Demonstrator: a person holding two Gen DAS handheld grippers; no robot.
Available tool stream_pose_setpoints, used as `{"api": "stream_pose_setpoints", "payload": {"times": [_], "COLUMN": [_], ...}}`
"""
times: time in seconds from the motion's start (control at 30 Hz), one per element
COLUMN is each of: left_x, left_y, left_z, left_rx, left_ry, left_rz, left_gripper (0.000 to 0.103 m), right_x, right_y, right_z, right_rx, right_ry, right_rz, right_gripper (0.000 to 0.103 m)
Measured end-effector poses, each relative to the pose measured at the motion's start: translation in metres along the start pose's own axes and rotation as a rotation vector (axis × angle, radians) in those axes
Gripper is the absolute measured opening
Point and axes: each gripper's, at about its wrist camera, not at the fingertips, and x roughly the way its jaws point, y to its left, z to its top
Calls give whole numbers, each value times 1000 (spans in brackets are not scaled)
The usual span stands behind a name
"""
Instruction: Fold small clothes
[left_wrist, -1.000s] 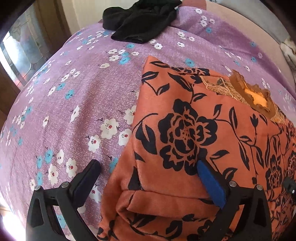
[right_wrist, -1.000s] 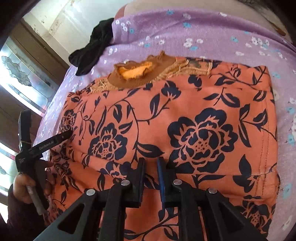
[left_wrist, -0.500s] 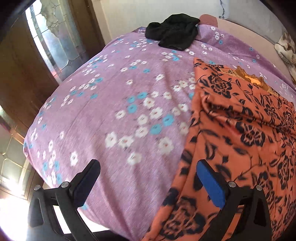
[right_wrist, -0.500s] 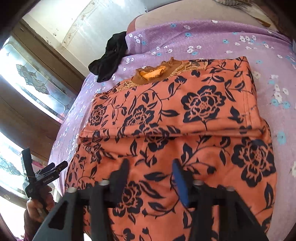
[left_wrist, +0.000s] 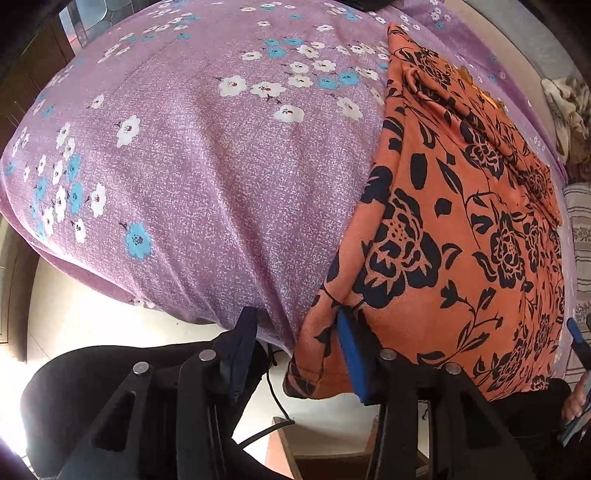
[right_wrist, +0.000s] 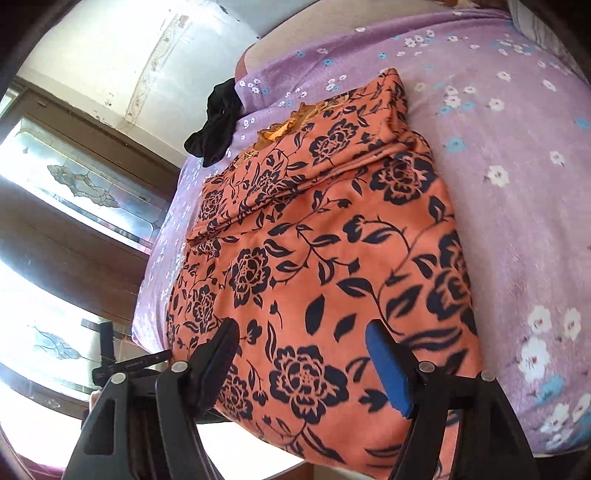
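Left hand-held gripper (left_wrist: 295, 354) points steeply down, closing over garment (left_wrist: 461, 221) corner.

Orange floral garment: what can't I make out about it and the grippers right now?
- Orange floral garment, left wrist view: hem corner beside the closing left gripper; pad contact unclear.
- Right wrist view: near hem hangs past the bedsheet edge, hidden behind the open right gripper.
- Black cloth: too small to identify.

garment (right_wrist: 325, 236) on bedsheet (right_wrist: 517, 155), dark cloth (right_wrist: 216, 125) behind it
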Motion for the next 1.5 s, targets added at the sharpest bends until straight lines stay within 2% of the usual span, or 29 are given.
{"api": "stream_pose_setpoints", "payload": {"times": [0.03, 0.1, 0.17, 0.2, 0.23, 0.27, 0.4, 0.47, 0.53, 0.57, 0.63, 0.67, 0.7, 0.77, 0.83, 0.93, 1.07, 1.2, 1.3, 1.5], "left_x": [-1, 0, 2, 4, 5, 7, 9, 8, 6, 7, 4, 4, -1, -5, -10, -28, -58, -80, -95, -105], "left_y": [-2, -10, -18, -20, -20, -20, -16, -17, -20, -22, -25, -26, -19, -10, -10, -14, -24, -26, -31, -43], "left_z": [-1, -4, -9, -10, -11, -11, -11, -12, -12, -9, -12, -12, -16, -15, -15, -17, -16, 5, 35, 130], "left_rx": [18, 75, 116, 123, 125, 121, 75, 90, 110, 114, 117, 118, 118, 126, 137, 150, 168, 177, 176, 150], "left_ry": [-1, 24, 53, 57, 57, 56, 60, 57, 55, 58, 61, 64, 66, 73, 77, 68, 35, -7, -47, -110], "left_rz": [-10, -63, -96, -84, -65, -54, -92, -87, -87, -93, -90, -86, -90, -99, -98, -131, -192, -266, -333, -367], "left_gripper": [43, 44, 50, 57, 58, 58, 58, 53, 43, 40, 27, 24, 14, 10, 9, 8, 8, 8, 8, 6], "right_x": [-7, -19, -26, -28, -29, -29, -25, -11, 3, 8, 14, 15, 15, 13, 6, -16, -47, -60, -64, -60], "right_y": [-8, -27, -44, -50, -55, -59, -72, -73, -69, -64, -57, -53, -48, -35, -21, 3, 28, 42, 49, 47], "right_z": [-1, -3, -4, -6, -8, -10, -24, -33, -44, -49, -57, -59, -61, -64, -65, -59, -41, -16, 9, 97], "right_rx": [31, 103, 169, 192, 208, 216, 231, 237, 211, 188, 146, 123, 99, 29, -18, -76, -101, -91, -83, -19], "right_ry": [-2, 1, 20, 33, 48, 60, 104, 180, 251, 270, 289, 299, 305, 307, 308, 270, 175, 81, 7, -174], "right_rz": [14, 28, 19, 10, -6, -24, -85, -108, -165, -199, -270, -309, -321, -380, -388, -347, -212, -110, -83, -53], "right_gripper": [74, 74, 74, 74, 74, 74, 74, 72, 65, 58, 46, 27, 14, 9, 9, 8, 8, 8, 8, 8]}}
